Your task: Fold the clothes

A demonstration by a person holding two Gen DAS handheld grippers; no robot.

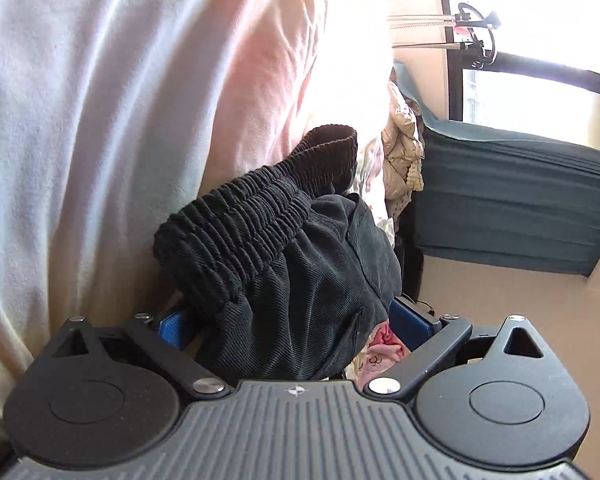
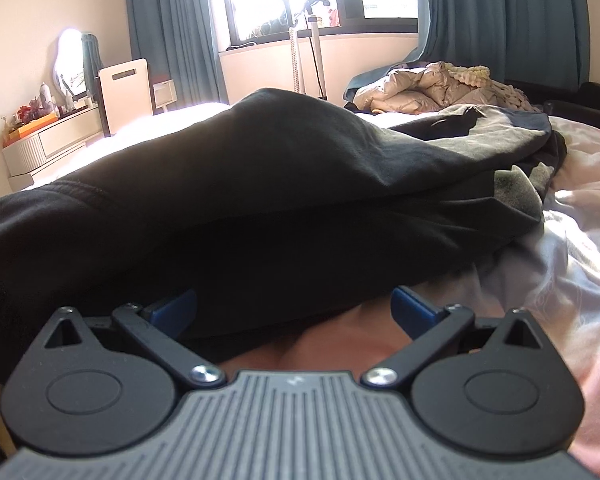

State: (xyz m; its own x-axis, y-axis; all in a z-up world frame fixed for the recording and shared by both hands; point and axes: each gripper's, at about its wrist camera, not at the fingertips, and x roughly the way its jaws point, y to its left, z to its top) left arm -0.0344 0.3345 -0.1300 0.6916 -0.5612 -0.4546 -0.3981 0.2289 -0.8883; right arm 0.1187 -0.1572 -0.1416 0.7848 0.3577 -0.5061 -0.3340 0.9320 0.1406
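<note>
Black trousers (image 1: 260, 216) with a ribbed elastic waistband lie bunched on the pale pink bedsheet (image 1: 100, 120). My left gripper (image 1: 292, 326) stands open, its blue pads (image 1: 176, 326) wide apart on either side of the trouser cloth and not pressing it. A bit of pink patterned cloth (image 1: 380, 348) shows by the right pad. In the right wrist view the black garment (image 2: 260, 184) lies in a long folded heap across the bed. My right gripper (image 2: 294, 308) is open at its near edge, with the cloth lying over the left pad (image 2: 176, 308).
A beige puffer jacket (image 2: 420, 88) and a grey and dark garment (image 2: 500, 128) lie farther back on the bed. Rumpled white and pink sheet (image 2: 580, 220) spreads to the right. Teal curtains (image 2: 172, 28), a window, a white stand (image 2: 300, 56) and a dressing table (image 2: 48, 136) line the far wall.
</note>
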